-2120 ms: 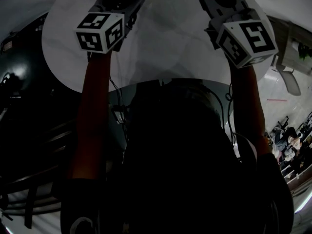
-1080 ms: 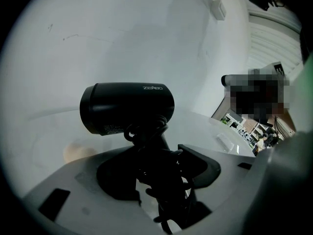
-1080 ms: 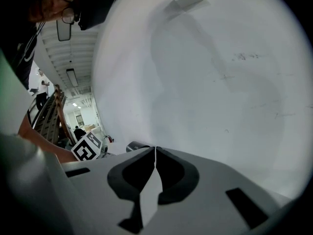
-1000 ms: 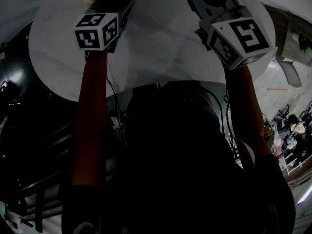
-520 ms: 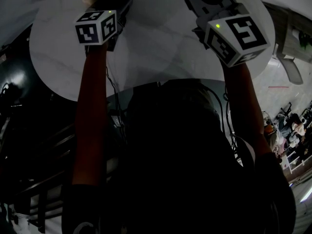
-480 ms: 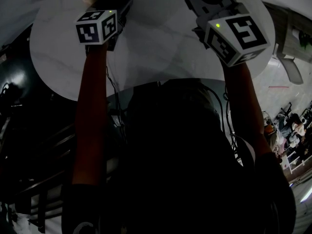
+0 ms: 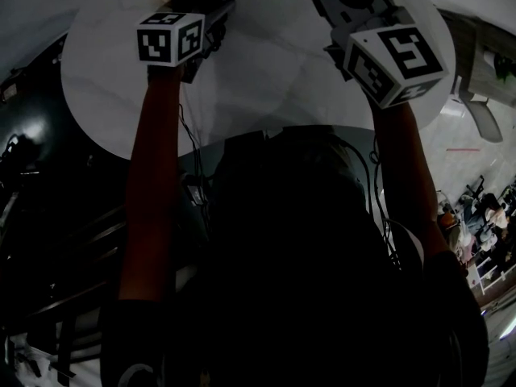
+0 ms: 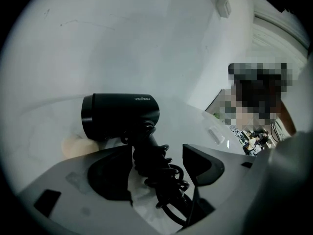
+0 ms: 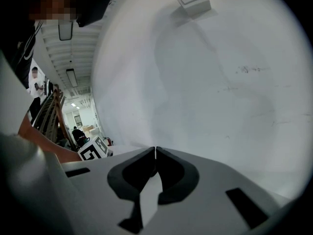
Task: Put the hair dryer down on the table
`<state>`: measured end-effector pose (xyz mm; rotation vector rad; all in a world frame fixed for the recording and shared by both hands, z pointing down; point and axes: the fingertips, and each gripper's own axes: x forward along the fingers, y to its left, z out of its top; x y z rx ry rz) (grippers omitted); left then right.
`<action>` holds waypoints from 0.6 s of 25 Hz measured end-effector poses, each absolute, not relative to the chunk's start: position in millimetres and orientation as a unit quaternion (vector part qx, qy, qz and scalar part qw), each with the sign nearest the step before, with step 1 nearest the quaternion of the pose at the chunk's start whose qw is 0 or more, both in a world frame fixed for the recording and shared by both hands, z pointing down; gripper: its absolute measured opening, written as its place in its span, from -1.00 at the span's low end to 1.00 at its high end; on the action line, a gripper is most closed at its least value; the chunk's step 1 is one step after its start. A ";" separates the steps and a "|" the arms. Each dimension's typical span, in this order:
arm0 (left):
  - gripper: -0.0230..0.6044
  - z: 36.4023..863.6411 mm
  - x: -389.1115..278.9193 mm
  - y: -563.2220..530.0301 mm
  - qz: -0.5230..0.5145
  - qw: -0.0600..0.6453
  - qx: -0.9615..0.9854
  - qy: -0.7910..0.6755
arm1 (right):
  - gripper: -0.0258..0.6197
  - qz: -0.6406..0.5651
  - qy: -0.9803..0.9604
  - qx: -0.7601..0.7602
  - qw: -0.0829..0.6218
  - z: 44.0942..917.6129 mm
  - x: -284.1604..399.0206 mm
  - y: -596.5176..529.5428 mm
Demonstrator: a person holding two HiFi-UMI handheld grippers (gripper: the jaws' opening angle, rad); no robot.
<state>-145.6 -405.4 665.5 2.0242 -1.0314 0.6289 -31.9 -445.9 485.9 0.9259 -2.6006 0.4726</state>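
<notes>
Left claw (image 8: 159, 153) has just been opening wide; the hair dryer (image 8: 120, 114) handle sits loose between its jaws. The coiled cord (image 8: 168, 180) could snag a retreating jaw.

The hair dryer (image 8: 120, 115) lies on the table (image 8: 193, 126) just ahead of the left gripper (image 8: 157, 153). Its handle and wound cord (image 8: 164, 180) run back between the jaws, which have just been opening and stand apart around them. A small rounded object (image 8: 73, 147) sits beyond the left jaw, beside the barrel. The right gripper (image 9: 155, 152), jaws together on nothing, is over the table to the right.
</notes>
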 end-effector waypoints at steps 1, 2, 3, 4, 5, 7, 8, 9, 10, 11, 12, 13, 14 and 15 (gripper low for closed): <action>0.04 663.0 -147.7 -404.5 0.247 0.381 0.795 -0.403 | -0.89 0.165 -0.915 0.326 0.169 483.8 -34.9 -444.2; 0.06 659.6 -150.0 -403.8 0.247 0.377 0.796 -0.404 | -0.89 0.163 -0.916 0.327 0.169 481.7 -37.5 -442.4; 0.12 655.0 -152.7 -403.5 0.247 0.371 0.798 -0.406 | -0.89 0.162 -0.916 0.327 0.168 479.2 -40.0 -440.3; 0.17 649.2 -155.8 -403.5 0.246 0.363 0.801 -0.408 | -0.89 0.160 -0.916 0.327 0.167 476.4 -42.5 -438.3; 0.18 642.5 -159.1 -403.9 0.245 0.354 0.804 -0.410 | -0.89 0.158 -0.917 0.327 0.166 473.4 -44.9 -436.3; 0.18 628.7 -166.1 -404.1 0.242 0.339 0.810 -0.412 | -0.89 0.154 -0.918 0.328 0.163 467.2 -49.5 -432.4; 0.18 621.8 -170.7 -403.7 0.240 0.332 0.813 -0.415 | -0.89 0.153 -0.918 0.329 0.162 464.3 -51.9 -430.3; 0.18 614.2 -176.3 -403.1 0.236 0.323 0.814 -0.421 | -0.89 0.151 -0.918 0.329 0.160 461.4 -54.4 -428.1; 0.18 605.0 -182.8 -402.7 0.231 0.313 0.815 -0.429 | -0.89 0.149 -0.919 0.329 0.158 457.9 -56.9 -426.1; 0.18 593.8 -189.2 -402.1 0.223 0.302 0.817 -0.437 | -0.89 0.146 -0.920 0.329 0.156 452.9 -59.2 -424.1; 0.18 579.9 -195.2 -400.8 0.213 0.290 0.820 -0.445 | -0.89 0.141 -0.921 0.329 0.152 445.8 -61.5 -421.8; 0.17 563.0 -200.9 -398.3 0.201 0.277 0.823 -0.452 | -0.89 0.134 -0.924 0.327 0.147 435.9 -63.6 -418.8; 0.11 543.0 -206.7 -394.6 0.188 0.262 0.827 -0.461 | -0.89 0.123 -0.927 0.326 0.141 423.2 -65.6 -414.7; -0.04 520.5 -212.7 -389.7 0.174 0.244 0.830 -0.470 | -0.89 0.111 -0.929 0.325 0.135 408.4 -67.5 -409.7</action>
